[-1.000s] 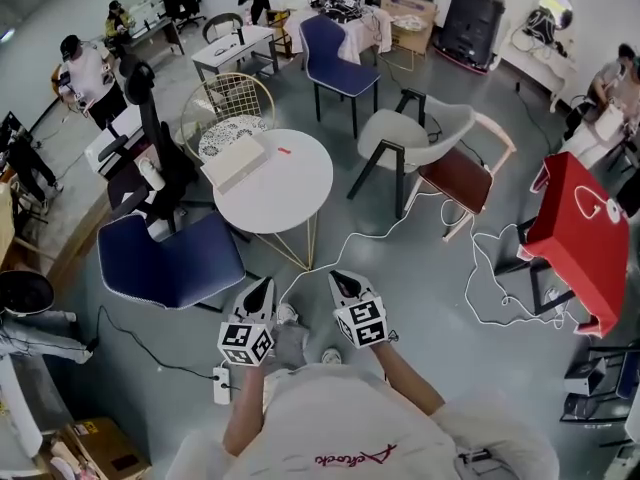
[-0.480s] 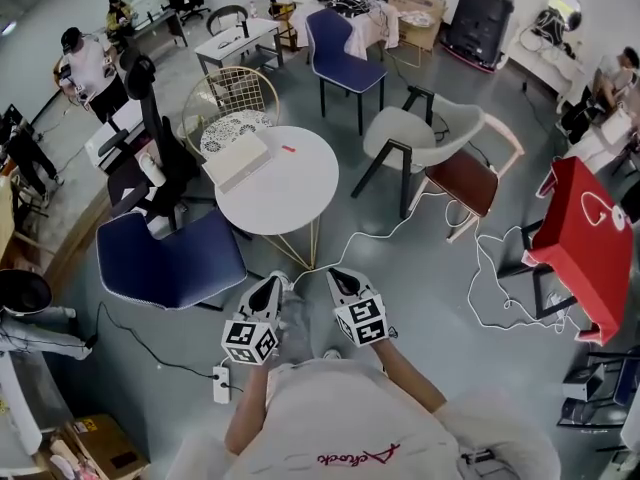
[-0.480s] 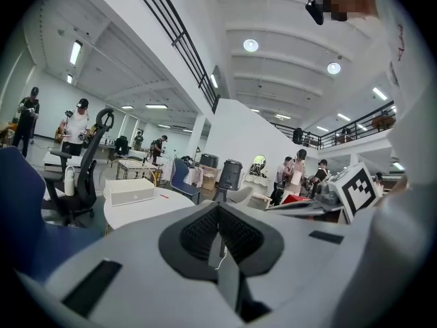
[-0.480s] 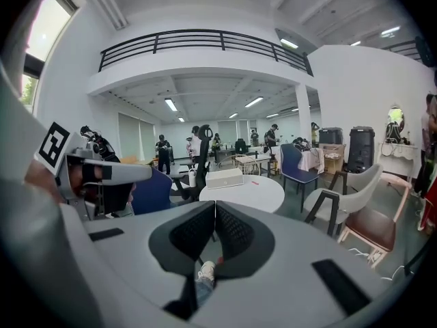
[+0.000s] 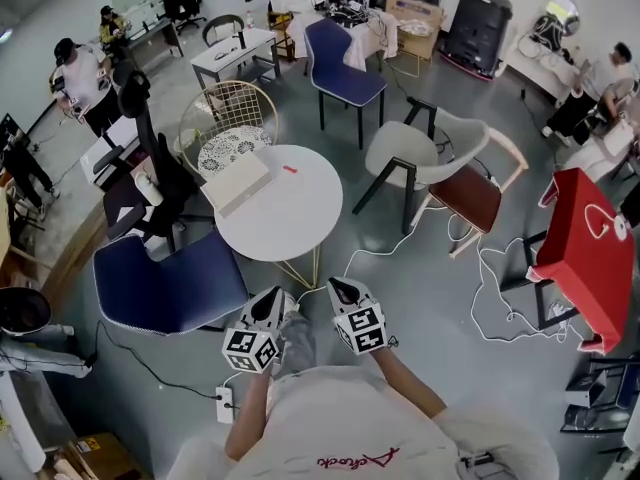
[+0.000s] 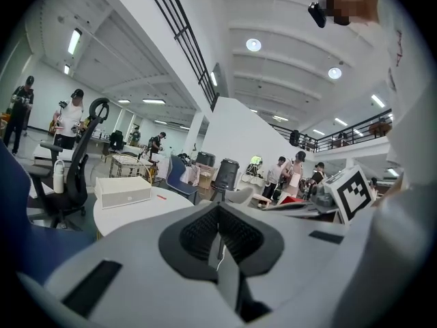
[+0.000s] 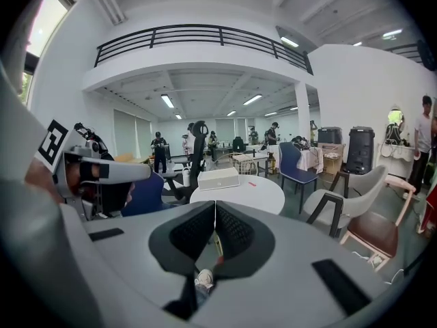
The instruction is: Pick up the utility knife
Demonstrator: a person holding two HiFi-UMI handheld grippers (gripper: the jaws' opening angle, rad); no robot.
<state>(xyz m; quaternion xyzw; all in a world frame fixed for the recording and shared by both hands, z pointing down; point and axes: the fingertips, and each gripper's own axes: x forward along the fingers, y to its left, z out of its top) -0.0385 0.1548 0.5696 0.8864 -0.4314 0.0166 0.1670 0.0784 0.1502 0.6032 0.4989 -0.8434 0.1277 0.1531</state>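
As you have stepped forward over the last second, the round white table [image 5: 300, 218] has come nearer and sits lower in the head view, and both grippers have travelled toward it with you. The left gripper [image 5: 271, 296] and the right gripper [image 5: 343, 288] are held out side by side in front of your body. Each has its jaws pressed together with nothing between them.

The small red utility knife [image 5: 289, 169] lies flat on the far half of the table top, just beside the flat white rectangular box [image 5: 237, 180]. It is untouched and well apart from both grippers. By my reading you are on the approach, the pickup has not begun, and a gripper's jaws must part before it can take the knife.

Only the head view shows the layout from above: the knife to the right of the box, and a navy blue padded chair [image 5: 170, 280] close against the table's near left edge.

The gripper views look nearly level across the room instead. In the right gripper view the knife is a thin red sliver [image 7: 252, 182] beyond the closed jaws, and a white shoe [image 7: 203, 279] shows beneath them. In the left gripper view the knife [image 6: 161, 197] lies left of the jaws.
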